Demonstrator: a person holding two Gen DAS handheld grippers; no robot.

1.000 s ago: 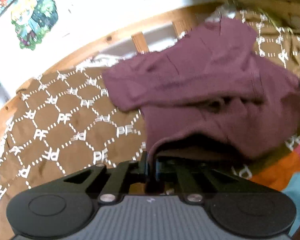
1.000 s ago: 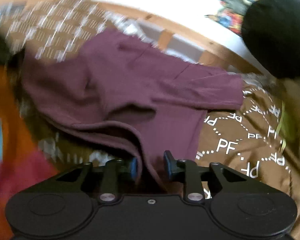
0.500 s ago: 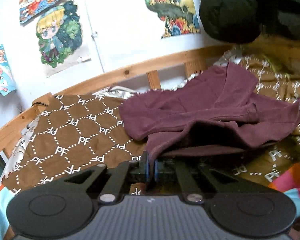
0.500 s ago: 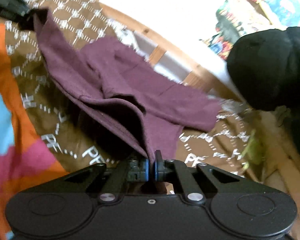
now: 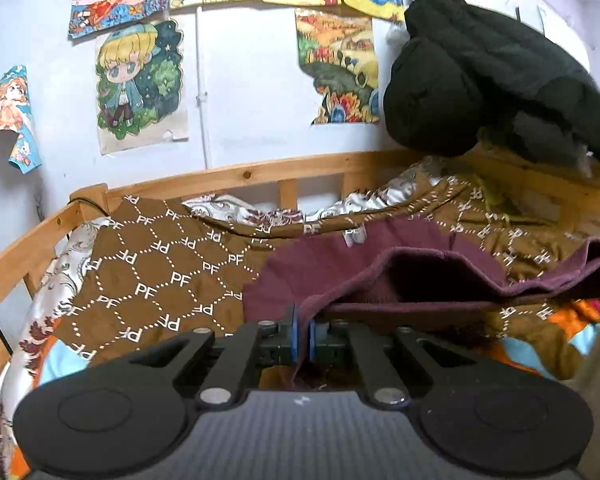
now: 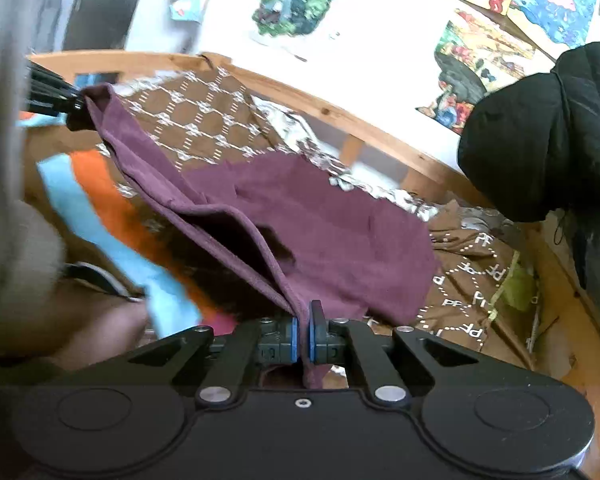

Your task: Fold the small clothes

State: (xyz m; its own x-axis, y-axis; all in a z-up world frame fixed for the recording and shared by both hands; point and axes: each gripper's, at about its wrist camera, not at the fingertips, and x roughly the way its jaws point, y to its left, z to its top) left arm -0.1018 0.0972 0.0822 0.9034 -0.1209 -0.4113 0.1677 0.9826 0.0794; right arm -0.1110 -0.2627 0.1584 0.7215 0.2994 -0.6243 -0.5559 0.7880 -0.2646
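A maroon shirt is lifted off the bed by its hem, and its far part still rests on the brown quilt. My left gripper is shut on the hem's left corner. My right gripper is shut on the other corner of the shirt. The hem stretches between the two grippers. The left gripper also shows at the far left of the right wrist view, pinching the cloth.
A brown patterned quilt covers the bed inside a wooden rail. A black padded jacket hangs at the right. An orange and blue blanket lies at the near side. Posters cover the wall.
The right gripper closed on the hem. Both grippers have lifted the shirt and drawn it back toward me, stretching the hem between them.
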